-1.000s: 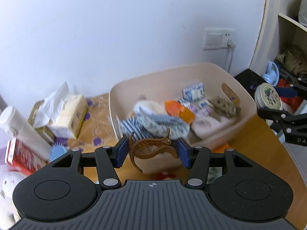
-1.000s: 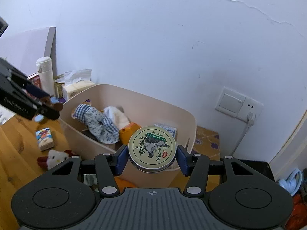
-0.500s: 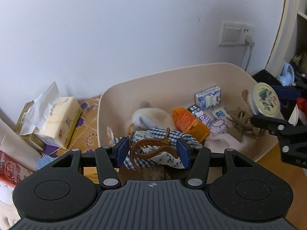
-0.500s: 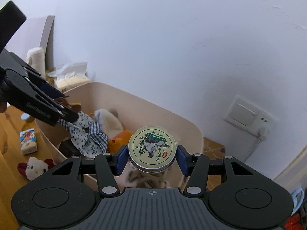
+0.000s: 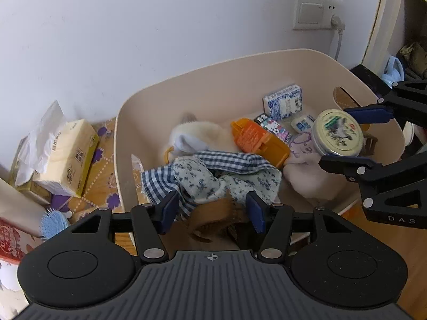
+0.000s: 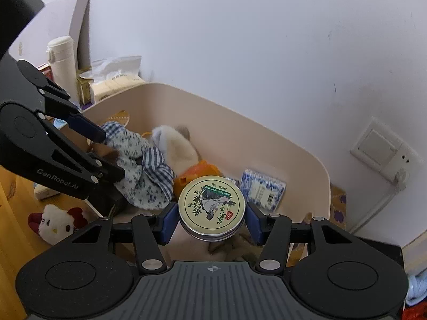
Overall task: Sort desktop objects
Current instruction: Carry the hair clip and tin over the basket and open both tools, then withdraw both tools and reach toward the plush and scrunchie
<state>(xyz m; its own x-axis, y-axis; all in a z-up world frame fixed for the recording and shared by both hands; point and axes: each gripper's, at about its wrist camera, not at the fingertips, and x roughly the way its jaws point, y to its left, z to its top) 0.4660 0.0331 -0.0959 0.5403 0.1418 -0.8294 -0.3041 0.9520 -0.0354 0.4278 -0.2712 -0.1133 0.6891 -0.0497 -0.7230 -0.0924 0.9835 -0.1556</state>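
A beige plastic bin (image 5: 213,80) holds a checked and flowered cloth (image 5: 213,176), an orange case (image 5: 256,140), a blue-and-white packet (image 5: 284,101) and a pale plush. My left gripper (image 5: 210,212) is open over the bin's near edge; a blurred brown hair claw clip (image 5: 213,218) is between and below its pads, loose. My right gripper (image 6: 212,220) is shut on a round tin (image 6: 212,208) with a green-plant lid, held above the bin's right part. The tin also shows in the left wrist view (image 5: 337,133).
A tissue pack (image 5: 68,154), a blue hairbrush (image 5: 54,220) and a red box (image 5: 10,242) lie left of the bin. A white flask (image 6: 62,64) stands by the wall. A white plush toy (image 6: 57,222) lies on the wooden desk. A wall socket (image 6: 384,149) is at the right.
Both grippers moved in over the bin. My left gripper opened and the brown claw clip dropped out of its pads. The right gripper kept the tin.
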